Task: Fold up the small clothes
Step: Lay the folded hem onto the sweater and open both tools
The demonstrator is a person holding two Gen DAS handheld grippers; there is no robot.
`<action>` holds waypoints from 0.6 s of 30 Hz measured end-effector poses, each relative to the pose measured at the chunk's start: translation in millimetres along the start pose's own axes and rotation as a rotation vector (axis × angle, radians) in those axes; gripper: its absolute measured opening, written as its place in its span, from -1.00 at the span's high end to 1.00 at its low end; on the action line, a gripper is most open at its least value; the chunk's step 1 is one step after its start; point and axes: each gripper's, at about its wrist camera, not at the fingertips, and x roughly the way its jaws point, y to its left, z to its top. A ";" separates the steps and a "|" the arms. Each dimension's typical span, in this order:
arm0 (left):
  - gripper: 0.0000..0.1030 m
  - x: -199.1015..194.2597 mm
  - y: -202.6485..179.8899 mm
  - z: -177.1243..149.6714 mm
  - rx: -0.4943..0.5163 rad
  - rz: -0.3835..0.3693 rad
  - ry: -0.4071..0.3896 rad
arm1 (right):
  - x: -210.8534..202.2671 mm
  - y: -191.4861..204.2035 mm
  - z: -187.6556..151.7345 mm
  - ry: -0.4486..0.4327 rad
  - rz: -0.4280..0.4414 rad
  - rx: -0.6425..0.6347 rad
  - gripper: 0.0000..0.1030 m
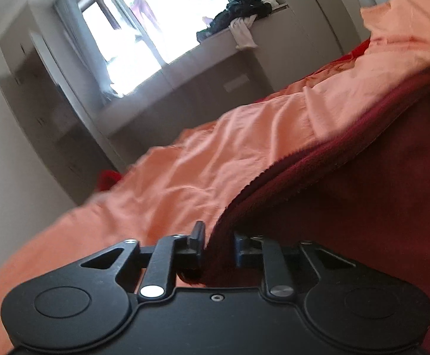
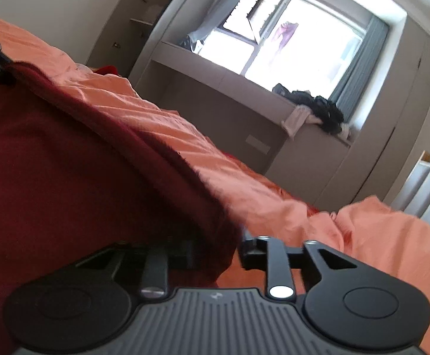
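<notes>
Both claws, left claw (image 1: 219,248) and right claw (image 2: 215,251), are sitting apart, loosely straddling the fuzzy dark-red knit garment (image 1: 348,207) lying over the wrinkled peach bedsheet (image 1: 200,171).

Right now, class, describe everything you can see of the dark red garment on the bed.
The dark red garment looks like a thick, fuzzy knit or fleece, deep maroon, with a ribbed, slightly frayed edge running across it. It lies spread over the orange bedsheet, rumpled rather than flat. One edge sits between the fingers of the left gripper, another corner between those of the right gripper, where the cloth drapes over one finger. Whether the pads press it is unclear. Its full shape is out of view.
</notes>
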 end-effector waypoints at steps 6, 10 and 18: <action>-0.58 1.1 34.5 -5.2 -0.194 -0.121 0.011 | -0.2 -44.7 -3.7 0.038 0.091 0.205 -0.45; -0.88 -1.1 61.8 -13.6 -0.330 -0.118 0.036 | -6.9 -83.9 -18.3 0.030 0.200 0.423 -0.85; -0.99 -47.2 82.4 -48.4 -0.538 -0.003 0.015 | 0.7 -129.0 -40.1 0.023 0.374 0.820 -0.96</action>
